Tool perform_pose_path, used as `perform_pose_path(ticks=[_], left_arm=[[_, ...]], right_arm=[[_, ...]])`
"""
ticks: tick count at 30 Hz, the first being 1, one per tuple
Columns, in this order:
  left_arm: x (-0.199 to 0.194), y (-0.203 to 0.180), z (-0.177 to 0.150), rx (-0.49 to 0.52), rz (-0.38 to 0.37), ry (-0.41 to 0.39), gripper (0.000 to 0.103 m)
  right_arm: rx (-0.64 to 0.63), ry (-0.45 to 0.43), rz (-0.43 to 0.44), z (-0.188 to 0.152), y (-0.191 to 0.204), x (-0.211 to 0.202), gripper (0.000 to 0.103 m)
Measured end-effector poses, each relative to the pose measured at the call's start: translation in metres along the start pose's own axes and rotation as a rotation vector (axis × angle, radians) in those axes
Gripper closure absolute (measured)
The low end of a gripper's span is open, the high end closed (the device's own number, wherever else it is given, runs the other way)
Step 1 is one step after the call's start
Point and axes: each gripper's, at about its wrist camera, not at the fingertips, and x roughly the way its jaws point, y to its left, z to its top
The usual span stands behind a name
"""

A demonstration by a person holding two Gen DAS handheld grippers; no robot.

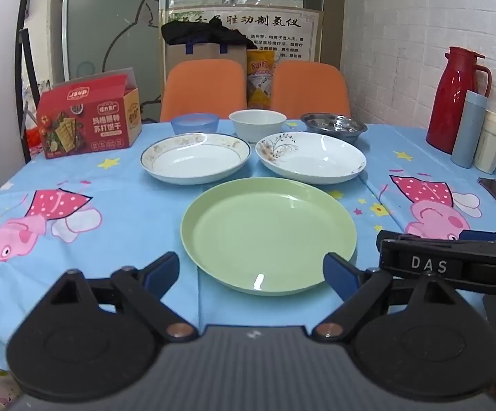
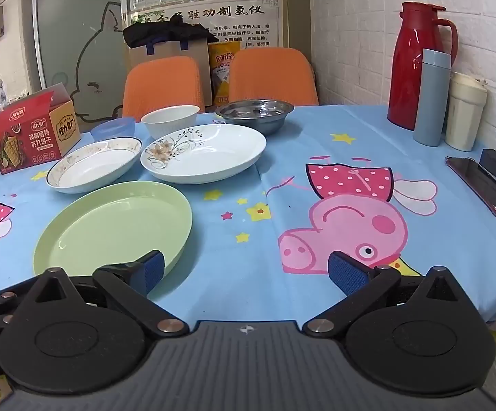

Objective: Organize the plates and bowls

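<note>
A green plate [image 1: 268, 234] [image 2: 114, 229] lies nearest on the blue tablecloth. Behind it sit a gold-rimmed white plate [image 1: 195, 157] [image 2: 94, 166] and a flowered white plate [image 1: 311, 157] [image 2: 203, 152]. Further back stand a blue bowl [image 1: 195, 122] [image 2: 113, 127], a white bowl [image 1: 257, 124] [image 2: 170, 119] and a steel bowl [image 1: 333, 126] [image 2: 255, 113]. My left gripper [image 1: 251, 274] is open at the green plate's near rim, nothing between its fingers. My right gripper [image 2: 246, 272] is open over bare cloth, right of the green plate.
A red cracker box [image 1: 88, 120] stands back left. A red jug [image 2: 419, 65], a grey flask [image 2: 433, 97] and a cream cup [image 2: 465, 111] stand by the right wall. A phone [image 2: 482, 181] lies at the right edge. Two orange chairs [image 1: 203, 89] stand behind the table.
</note>
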Motion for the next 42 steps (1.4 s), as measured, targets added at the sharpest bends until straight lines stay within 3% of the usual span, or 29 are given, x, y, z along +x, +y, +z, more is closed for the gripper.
perform_pose_path(ticks=[42], left_arm=[[-0.002, 0.002, -0.003, -0.009, -0.009, -0.002, 0.014]], right_arm=[[-0.007, -0.005, 0.016, -0.004, 0.012, -0.002, 0.000]])
